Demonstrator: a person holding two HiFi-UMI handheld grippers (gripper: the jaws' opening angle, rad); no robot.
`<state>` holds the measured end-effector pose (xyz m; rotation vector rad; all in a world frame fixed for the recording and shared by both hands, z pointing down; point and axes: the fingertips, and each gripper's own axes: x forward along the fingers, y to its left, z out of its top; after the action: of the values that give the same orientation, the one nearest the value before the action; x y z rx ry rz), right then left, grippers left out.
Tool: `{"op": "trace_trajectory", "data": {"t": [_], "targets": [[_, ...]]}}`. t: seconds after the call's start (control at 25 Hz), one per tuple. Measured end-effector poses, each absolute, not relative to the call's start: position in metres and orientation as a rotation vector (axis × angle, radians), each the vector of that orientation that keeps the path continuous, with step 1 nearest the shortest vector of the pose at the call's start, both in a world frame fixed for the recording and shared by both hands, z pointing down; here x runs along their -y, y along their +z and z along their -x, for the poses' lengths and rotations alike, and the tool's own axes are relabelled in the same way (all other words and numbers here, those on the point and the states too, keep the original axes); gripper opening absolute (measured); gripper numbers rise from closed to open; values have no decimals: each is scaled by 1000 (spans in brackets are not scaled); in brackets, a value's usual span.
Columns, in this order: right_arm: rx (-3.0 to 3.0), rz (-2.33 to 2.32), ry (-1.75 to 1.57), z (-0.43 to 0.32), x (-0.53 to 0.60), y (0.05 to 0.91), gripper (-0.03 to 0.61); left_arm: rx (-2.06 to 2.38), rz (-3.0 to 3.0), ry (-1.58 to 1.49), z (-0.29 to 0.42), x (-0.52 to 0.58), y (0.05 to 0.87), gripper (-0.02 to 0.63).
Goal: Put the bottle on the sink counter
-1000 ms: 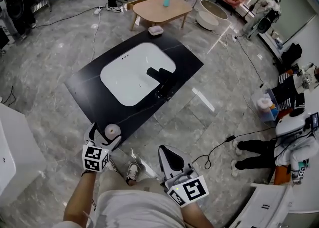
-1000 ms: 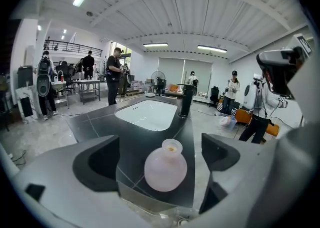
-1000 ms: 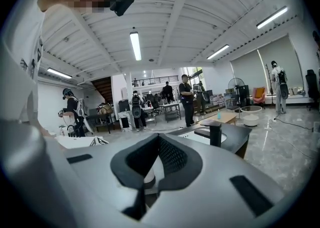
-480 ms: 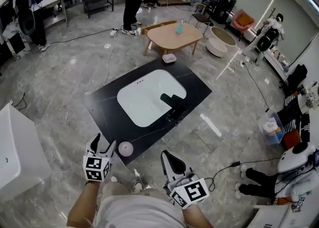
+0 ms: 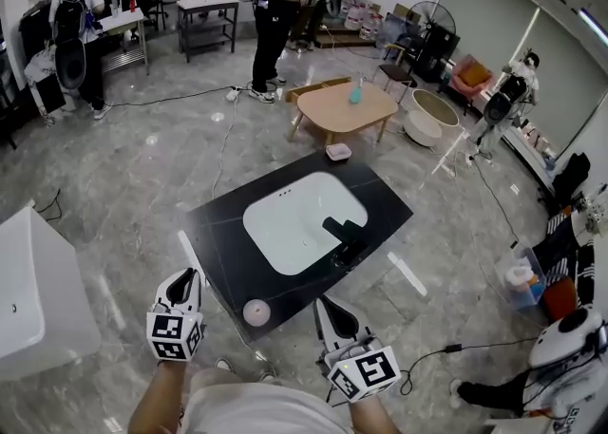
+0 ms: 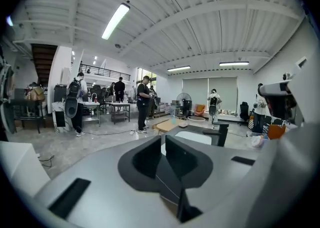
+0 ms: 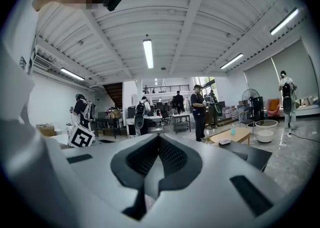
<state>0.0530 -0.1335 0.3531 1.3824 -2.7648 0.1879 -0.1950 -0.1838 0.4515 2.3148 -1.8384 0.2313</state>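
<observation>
The bottle (image 5: pixel 256 311), a pale pink round shape seen from above, stands alone on the near corner of the black sink counter (image 5: pixel 220 233). My left gripper (image 5: pixel 187 278) hangs to the left of the bottle, apart from it. Its jaws have just been closing and stand shut with nothing between them; the left gripper view shows the left gripper (image 6: pixel 163 140) pointing over the room. My right gripper (image 5: pixel 324 305) is to the right of the bottle, also apart from it and shut. In its own view the right gripper (image 7: pixel 160 137) holds nothing.
The counter holds a white basin (image 5: pixel 294 225), a black faucet (image 5: pixel 344 231) and a small dish (image 5: pixel 338 151) on its far corner. Beyond stand a wooden table (image 5: pixel 344 107) with a blue bottle (image 5: pixel 355 92) and several people. A white cabinet (image 5: pixel 28 280) is at the left.
The left gripper let go of the bottle, drew back from it and closed. Both grippers rose, and the head view lifted toward the far room.
</observation>
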Motion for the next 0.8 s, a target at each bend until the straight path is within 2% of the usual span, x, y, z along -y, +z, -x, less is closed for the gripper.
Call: {"op": "trace_trajectory", "data": {"t": [0.24,0.8], "targets": [[2739,-1471,173,-66,152,347,9,1945,-2293,109,223,178,406,18],[2668,-1615,177,-89,178,338,9,2083,-2410,-129,252,156,278,17]]}}
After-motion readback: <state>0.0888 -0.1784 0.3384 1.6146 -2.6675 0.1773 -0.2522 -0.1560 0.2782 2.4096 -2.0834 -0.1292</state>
